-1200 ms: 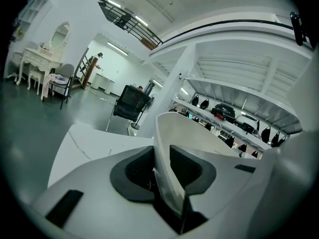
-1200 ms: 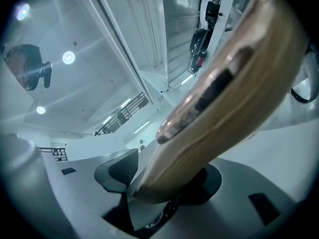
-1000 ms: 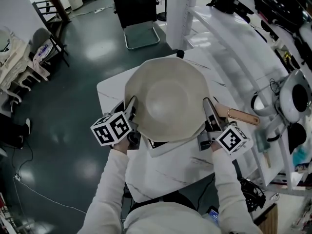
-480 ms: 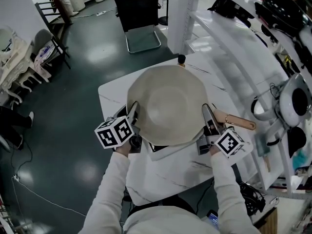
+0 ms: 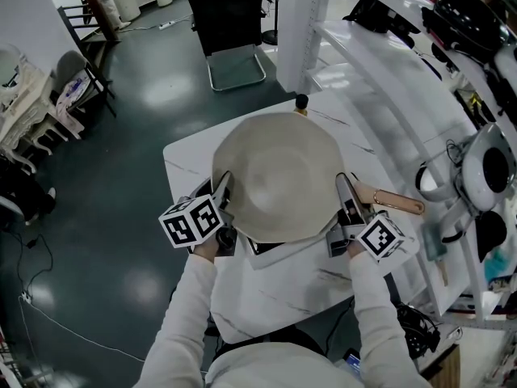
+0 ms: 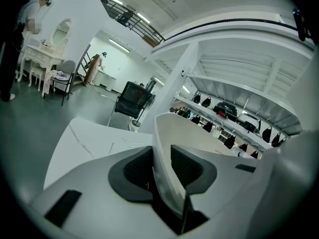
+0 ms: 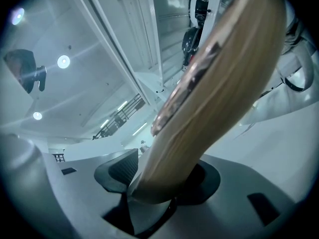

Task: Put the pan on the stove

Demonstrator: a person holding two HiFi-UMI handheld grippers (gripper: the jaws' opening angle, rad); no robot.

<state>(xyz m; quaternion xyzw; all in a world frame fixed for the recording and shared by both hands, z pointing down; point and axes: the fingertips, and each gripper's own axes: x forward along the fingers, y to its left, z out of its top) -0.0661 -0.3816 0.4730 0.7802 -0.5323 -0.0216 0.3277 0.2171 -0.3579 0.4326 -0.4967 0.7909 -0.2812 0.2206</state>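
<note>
The left claw [image 5: 221, 187] is being opened, with the rim of the pan [image 5: 279, 172] between its pads and touched by them; the big cream pan is seen in the middle, over the white table [image 5: 182, 156]; on the right, the wooden handle [image 5: 401, 199] is pinched tight by the right claw [image 5: 346, 191].

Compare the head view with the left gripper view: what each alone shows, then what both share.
Head view only: the right gripper at the wooden handle, and the person's sleeves. Left gripper view only: a close look at the rim of the pan between the opening jaws of the left gripper. Both: the pan, the white table, the black chair.
</note>
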